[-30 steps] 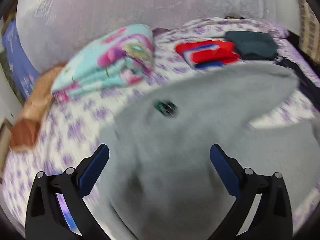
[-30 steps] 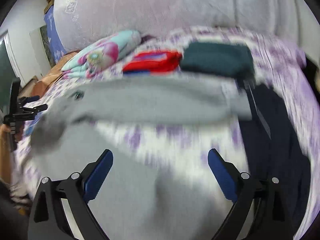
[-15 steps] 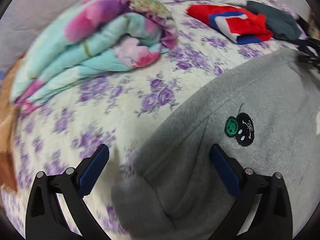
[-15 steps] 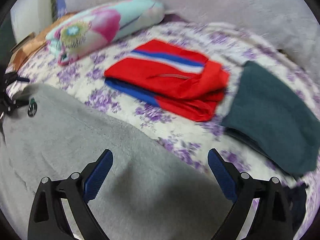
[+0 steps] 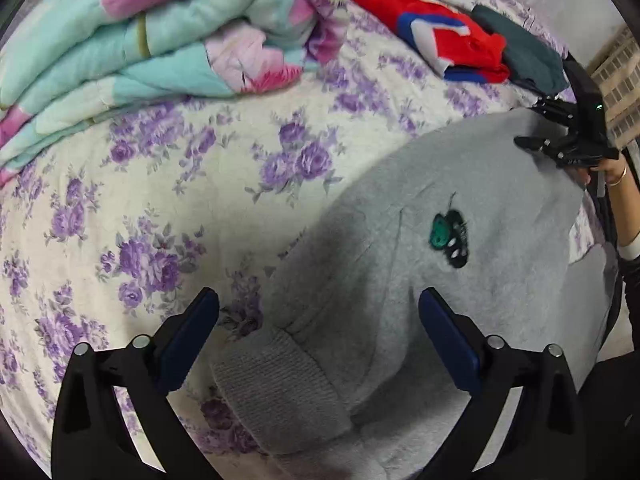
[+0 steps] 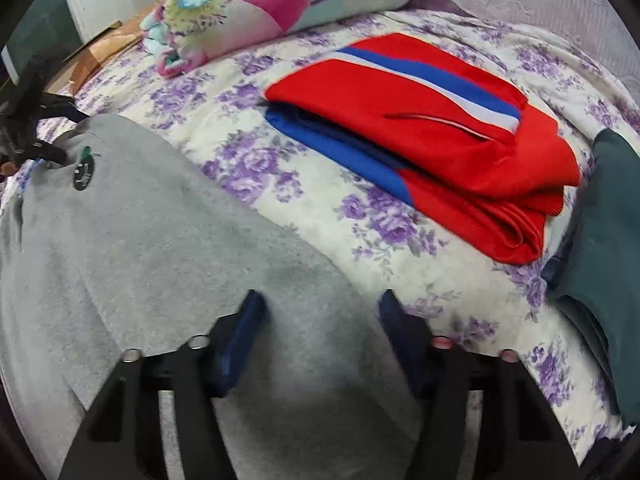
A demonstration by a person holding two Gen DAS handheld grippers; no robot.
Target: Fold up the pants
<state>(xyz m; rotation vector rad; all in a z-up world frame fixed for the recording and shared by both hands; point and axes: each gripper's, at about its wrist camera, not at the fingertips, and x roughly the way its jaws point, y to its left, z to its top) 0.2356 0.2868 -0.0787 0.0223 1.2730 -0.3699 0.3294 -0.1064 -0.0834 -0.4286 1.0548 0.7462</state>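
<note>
Currently the grey fleece pants (image 5: 460, 264) lie spread on the bed covered by a cream sheet with purple flowers (image 5: 168, 184), toward its near edge, with the ribbed grey cuff or waistband (image 5: 276, 388) bunched up at the near end in the left wrist view. A small green-and-black embroidered logo (image 5: 450, 236) sits on the upper face of the fabric; the same logo shows at the left of the right wrist view (image 6: 84, 168). Left gripper (image 5: 318, 340): jaws wide apart, blue pads either side of the ribbed band, above the cloth, nothing between them pinched. Right gripper (image 6: 320, 340): jaws set narrower, about half apart, blurred, straddling the far edge of the grey pants (image 6: 160, 264) where it meets the sheet; cannot tell whether the pads touch the cloth. From the left wrist view the right gripper (image 5: 560, 140) appears at the far right end of the pants, with the person's hand (image 5: 612, 172) behind it. Toward the far side of the bed: a folded turquoise and pink floral quilt (image 5: 152, 40), a folded red garment with blue and white stripes (image 6: 432, 136), and just beside it, on the right, a folded dark green garment (image 6: 608, 264).
</note>
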